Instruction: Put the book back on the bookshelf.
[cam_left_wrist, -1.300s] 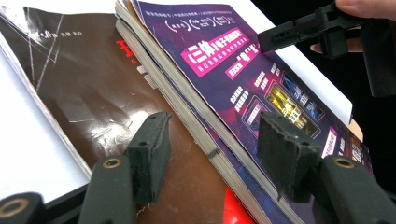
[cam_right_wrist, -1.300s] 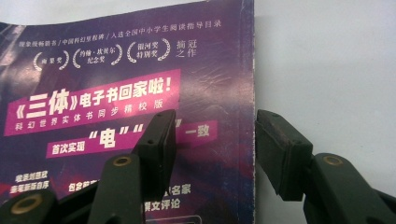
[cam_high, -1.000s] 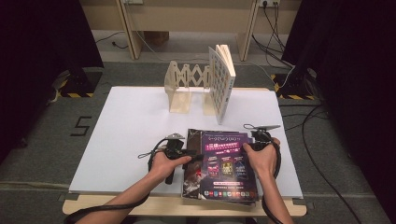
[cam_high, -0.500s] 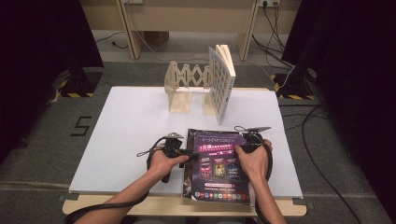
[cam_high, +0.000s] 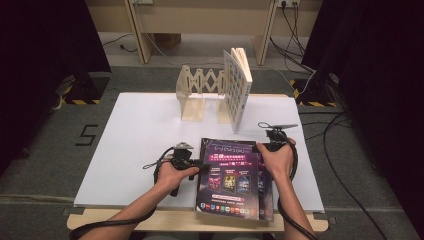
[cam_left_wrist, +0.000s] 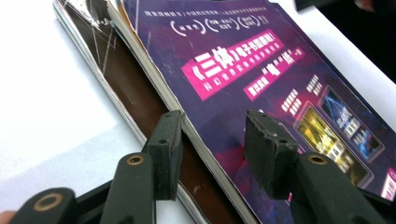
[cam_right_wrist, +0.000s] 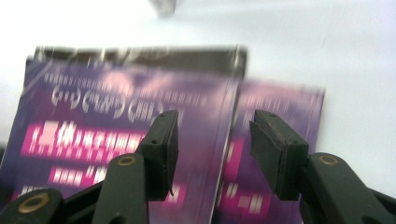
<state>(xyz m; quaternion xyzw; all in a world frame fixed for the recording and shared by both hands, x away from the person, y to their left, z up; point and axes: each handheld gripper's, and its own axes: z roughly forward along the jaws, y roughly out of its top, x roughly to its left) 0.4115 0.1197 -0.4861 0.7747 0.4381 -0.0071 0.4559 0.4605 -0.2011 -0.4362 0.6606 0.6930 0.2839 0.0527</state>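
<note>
High view: stack of purple-covered magazines (cam_high: 232, 182) lies flat at the near edge of the white bench (cam_high: 140, 135), between the two hands. Top copy sits slightly skewed over the ones below. Left hand-held gripper (cam_high: 196, 164) is at the stack's left edge, jaws pointing right toward it. Right hand-held gripper (cam_high: 267, 146) is at the stack's far right corner, the hand draped over it. A wooden expanding book rack (cam_high: 200, 92) stands at the far side of the bench, with one checker-covered book (cam_high: 237, 87) upright at its right end, well apart from the stack.

Left gripper view: jaws straddle the edge of the top magazine (cam_left_wrist: 261, 88); one pad is below the cover edge, over the brown cover of the lower copy (cam_left_wrist: 140, 100), and the other is above the purple cover. Jaws have just been closing, with the magazine edge between them. Gap is mid-width; can't tell whether the pads press on the pages.

Right gripper view: blurred. Jaws spread wide and have just been opening further. They hover over the stack, with the edge of the top magazine (cam_right_wrist: 126, 135) running between them and the offset lower copy (cam_right_wrist: 275, 107) showing to the right. Pads don't grip anything.
</note>
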